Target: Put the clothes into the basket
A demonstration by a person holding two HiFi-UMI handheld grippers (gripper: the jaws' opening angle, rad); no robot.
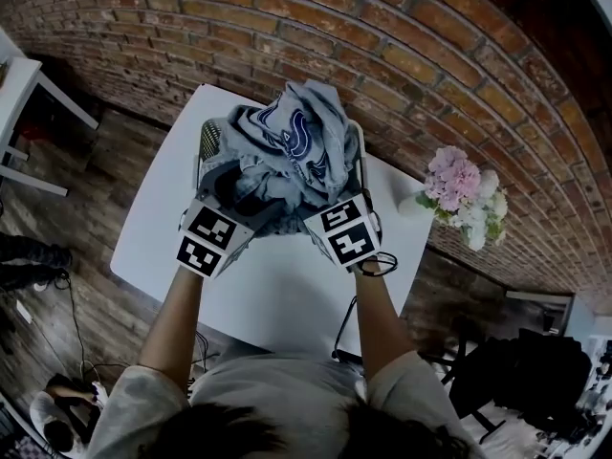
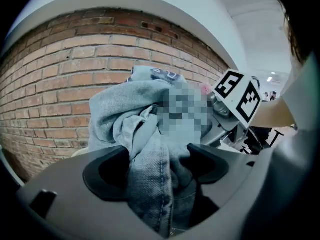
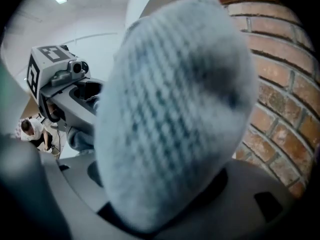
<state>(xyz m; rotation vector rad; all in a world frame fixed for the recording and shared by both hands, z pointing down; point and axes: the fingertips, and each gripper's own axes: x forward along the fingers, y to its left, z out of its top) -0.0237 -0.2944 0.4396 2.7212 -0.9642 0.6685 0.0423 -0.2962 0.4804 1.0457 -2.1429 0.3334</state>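
A heap of blue-grey clothes [image 1: 287, 156] fills and overtops the basket [image 1: 208, 142] at the far side of the white table [image 1: 277, 290]. Both grippers are at the basket's near rim, buried in the heap. My left gripper [image 1: 227, 215] is shut on a fold of denim cloth [image 2: 150, 184], which hangs between its dark pads [image 2: 207, 163]. My right gripper [image 1: 333, 208] is shut on a light grey knit garment [image 3: 175, 114] that bulges over its jaws and hides most of them. Each gripper's marker cube shows in the other's view: the right gripper [image 2: 236, 97] and the left gripper [image 3: 55, 71].
A brick wall [image 1: 382, 55] runs right behind the table. A bunch of pink and white flowers [image 1: 463, 195] stands at the table's right corner. A white frame [image 1: 24, 113] stands at the left, and cables [image 1: 57, 304] lie on the wooden floor.
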